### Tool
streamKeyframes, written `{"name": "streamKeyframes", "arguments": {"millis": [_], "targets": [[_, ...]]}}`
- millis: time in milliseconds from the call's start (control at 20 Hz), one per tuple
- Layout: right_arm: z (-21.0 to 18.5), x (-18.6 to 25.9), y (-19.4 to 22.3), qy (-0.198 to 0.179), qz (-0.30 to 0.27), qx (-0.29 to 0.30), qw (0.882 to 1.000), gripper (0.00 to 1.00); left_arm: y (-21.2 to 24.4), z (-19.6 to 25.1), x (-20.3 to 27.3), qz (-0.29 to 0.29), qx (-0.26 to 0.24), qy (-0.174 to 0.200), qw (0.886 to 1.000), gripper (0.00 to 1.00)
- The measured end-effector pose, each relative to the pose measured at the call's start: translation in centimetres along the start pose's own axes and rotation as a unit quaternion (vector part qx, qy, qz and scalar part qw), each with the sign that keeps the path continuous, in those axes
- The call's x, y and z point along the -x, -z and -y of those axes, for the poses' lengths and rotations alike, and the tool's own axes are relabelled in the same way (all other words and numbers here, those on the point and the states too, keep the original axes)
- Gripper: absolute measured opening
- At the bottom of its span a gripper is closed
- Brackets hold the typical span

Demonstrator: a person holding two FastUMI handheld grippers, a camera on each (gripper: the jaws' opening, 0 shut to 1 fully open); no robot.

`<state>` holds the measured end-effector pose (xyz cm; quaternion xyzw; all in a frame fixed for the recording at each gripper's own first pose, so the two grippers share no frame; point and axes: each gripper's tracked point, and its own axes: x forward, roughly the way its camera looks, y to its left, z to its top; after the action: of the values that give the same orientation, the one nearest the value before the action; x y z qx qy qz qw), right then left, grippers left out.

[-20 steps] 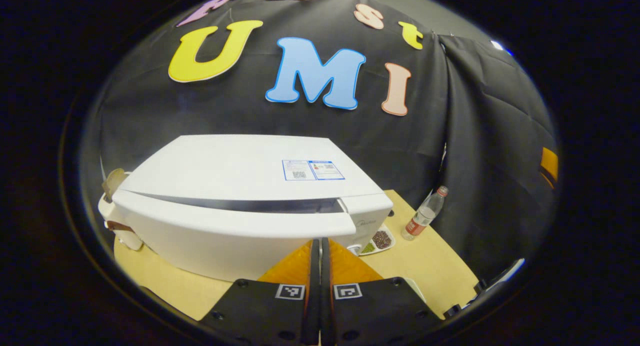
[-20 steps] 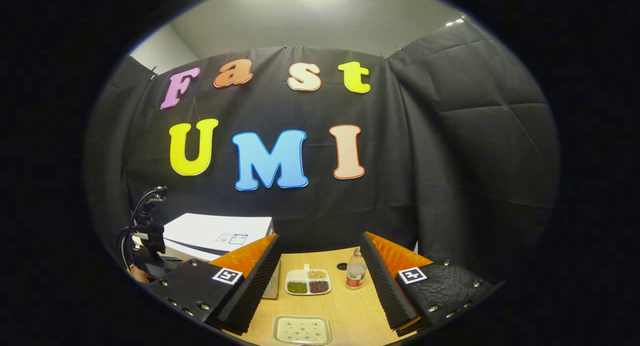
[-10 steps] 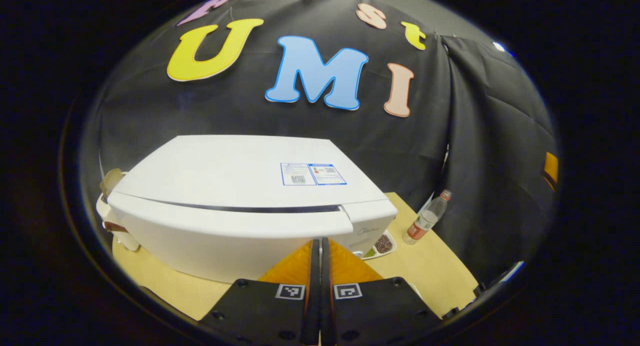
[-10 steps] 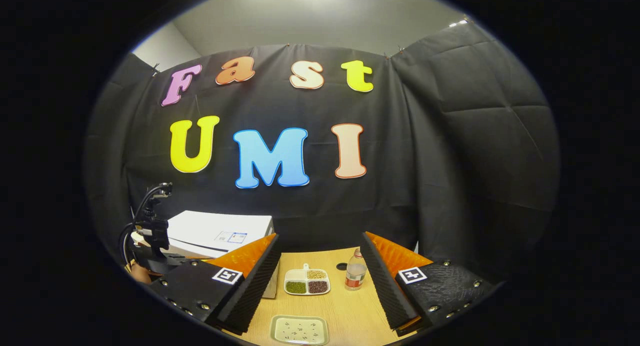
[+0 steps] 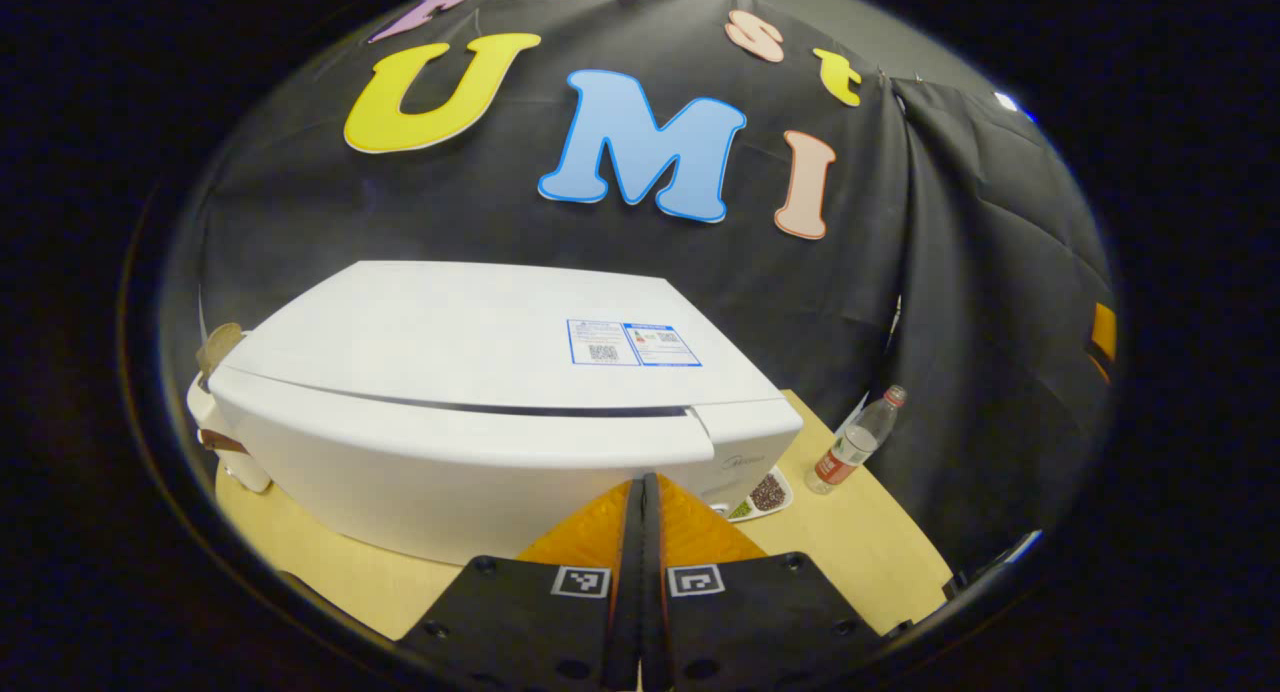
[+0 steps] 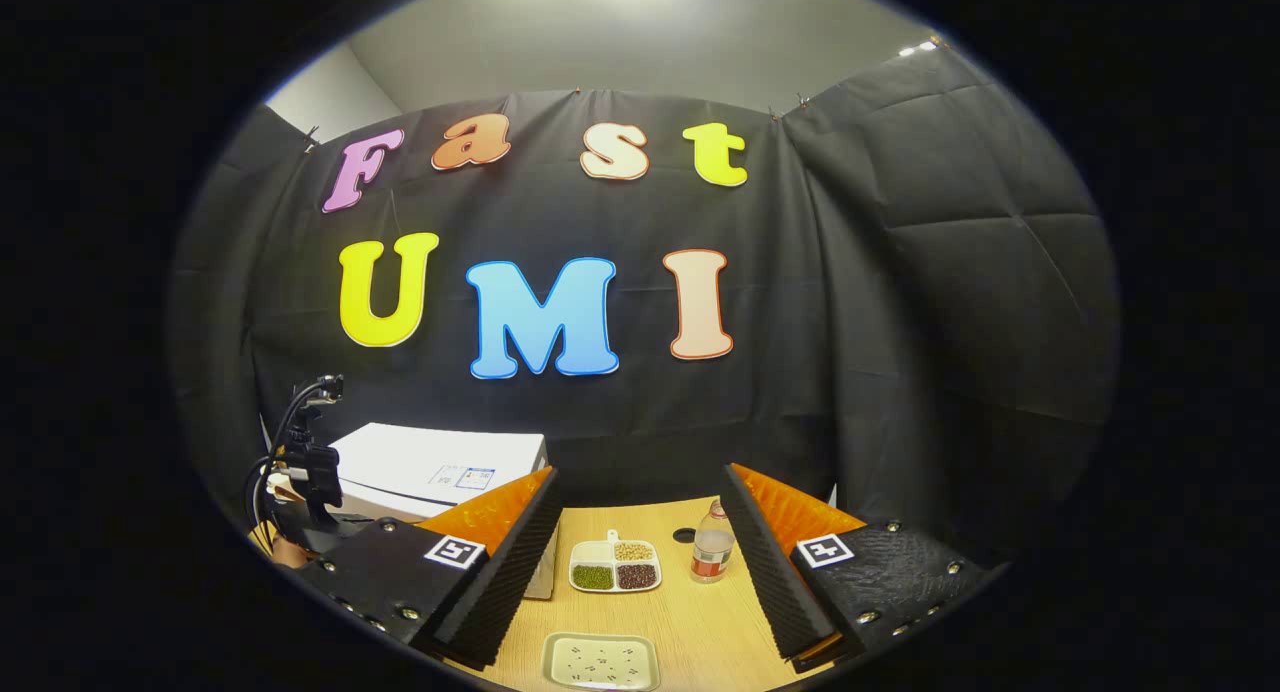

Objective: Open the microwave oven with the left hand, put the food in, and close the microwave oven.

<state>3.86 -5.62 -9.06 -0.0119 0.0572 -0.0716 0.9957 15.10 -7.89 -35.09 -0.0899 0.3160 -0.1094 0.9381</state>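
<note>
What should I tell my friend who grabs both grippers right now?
Left gripper: shut, empty, right at the microwave's front edge.
Right gripper: open, empty, above the table.
Food: a divided dish of beans beside the microwave, a bottle to its right, a small tray nearer.
Done: door looks closed or nearly so; whether food is inside cannot be told.
Left: check that.

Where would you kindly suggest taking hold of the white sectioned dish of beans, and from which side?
Probably the small tab on the far rim of the white sectioned dish, or its bare near rim, coming from above: it lies flat on the wooden table, with the plastic bottle close on its right.
</note>
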Motion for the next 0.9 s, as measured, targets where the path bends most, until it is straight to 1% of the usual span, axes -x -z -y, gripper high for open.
{"name": "streamKeyframes", "arguments": {"millis": [400, 450, 500, 600, 650, 700, 800, 900], "targets": [[0.8, 0.6, 0.4, 0.009, -0.004, -0.003, 1.0, 0.98, -0.1, -0.1, -0.2, 0.006, -0.006, -0.003, 1.0, 0.07], [0.8, 0.7, 0.5, 0.01, -0.004, -0.004, 1.0, 0.98, -0.7, -1.2, -0.5, 0.013, -0.014, -0.026, 0.999, 0.05], [0.8, 0.6, 0.5, 0.01, -0.005, -0.003, 1.0, 0.98, -0.2, -1.0, -0.3, -0.001, 0.0, -0.022, 1.0, 0.07], [0.9, 1.0, 0.4, 0.014, -0.003, -0.002, 1.0, 0.98, 0.1, -1.4, -0.6, 0.001, 0.0, -0.019, 1.0, 0.07], [0.8, 1.0, 0.4, 0.013, -0.004, -0.004, 1.0, 0.98, 0.2, -1.4, -0.5, -0.001, 0.003, -0.019, 1.0, 0.06], [0.7, 1.1, 0.6, 0.012, -0.005, -0.003, 1.0, 0.98, 0.2, -1.5, -0.4, 0.002, 0.0, -0.02, 1.0, 0.07], [0.7, 1.3, 0.6, 0.012, -0.005, -0.002, 1.0, 0.98, -0.8, -1.8, 0.1, 0.017, -0.013, -0.028, 0.999, 0.07], [0.3, 1.4, 0.6, 0.007, -0.008, -0.003, 1.0, 0.98, -2.6, -1.7, 1.7, 0.042, -0.026, -0.031, 0.998, 0.07]]}}
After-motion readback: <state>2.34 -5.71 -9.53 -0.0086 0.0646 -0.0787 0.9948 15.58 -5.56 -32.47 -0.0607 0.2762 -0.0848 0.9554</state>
